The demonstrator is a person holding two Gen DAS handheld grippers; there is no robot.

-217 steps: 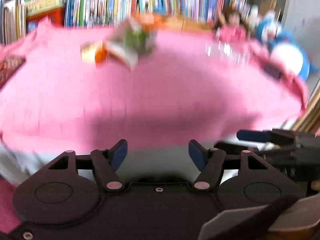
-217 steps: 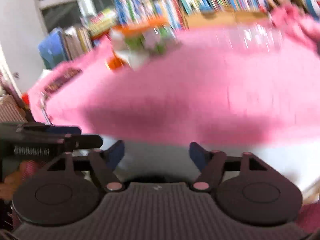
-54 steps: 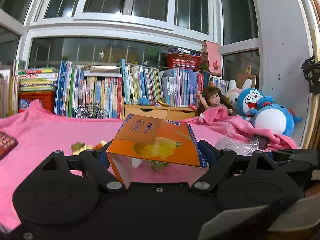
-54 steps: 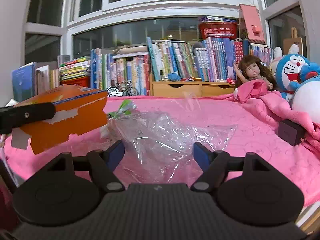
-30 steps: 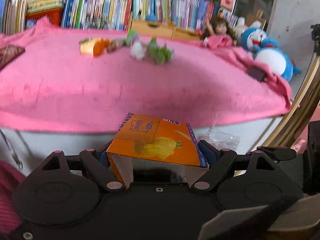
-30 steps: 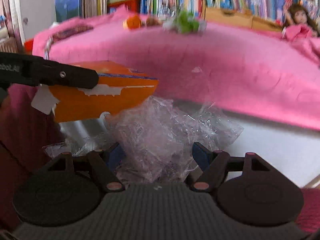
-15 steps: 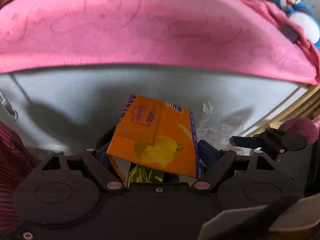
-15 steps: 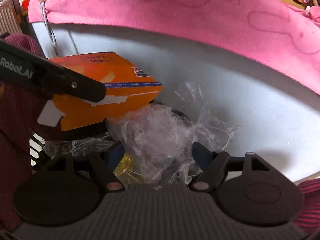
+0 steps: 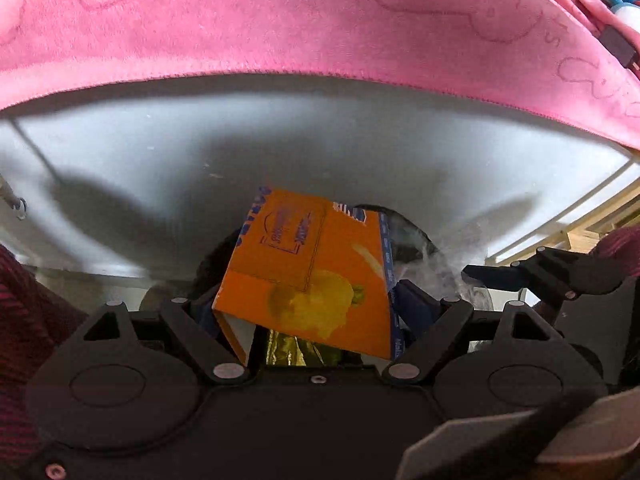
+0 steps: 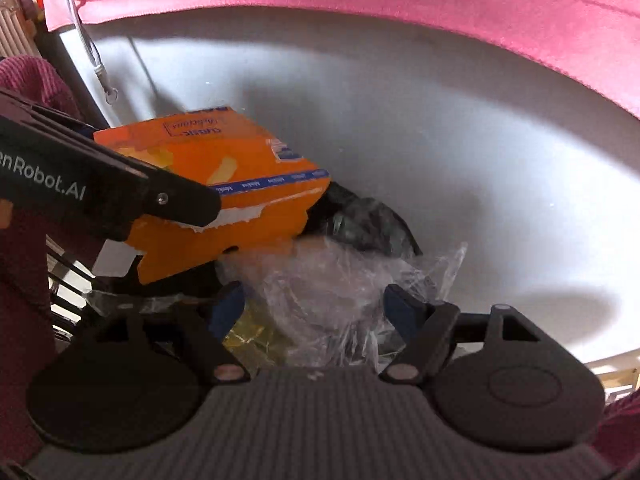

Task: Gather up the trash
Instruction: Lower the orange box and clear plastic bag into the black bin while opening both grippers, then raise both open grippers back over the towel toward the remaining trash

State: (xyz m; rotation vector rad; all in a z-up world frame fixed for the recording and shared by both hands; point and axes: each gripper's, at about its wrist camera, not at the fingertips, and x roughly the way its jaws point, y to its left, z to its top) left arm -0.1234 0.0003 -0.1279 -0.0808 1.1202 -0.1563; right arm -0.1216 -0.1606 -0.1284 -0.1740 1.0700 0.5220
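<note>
Orange cardboard box [image 9: 316, 276] sits clamped between the blue pads of the left gripper [image 9: 308, 312], tilted, open end toward the camera, over a dark bin opening [image 10: 360, 216] below the pink cloth [image 9: 280, 24] edge. Right gripper [image 10: 312, 304] jaws have just been opening and stand wide; crumpled clear plastic wrap [image 10: 340, 292] lies between them, and whether the pads touch it cannot be told. Gold foil [image 10: 252, 336] lies beneath.
</note>
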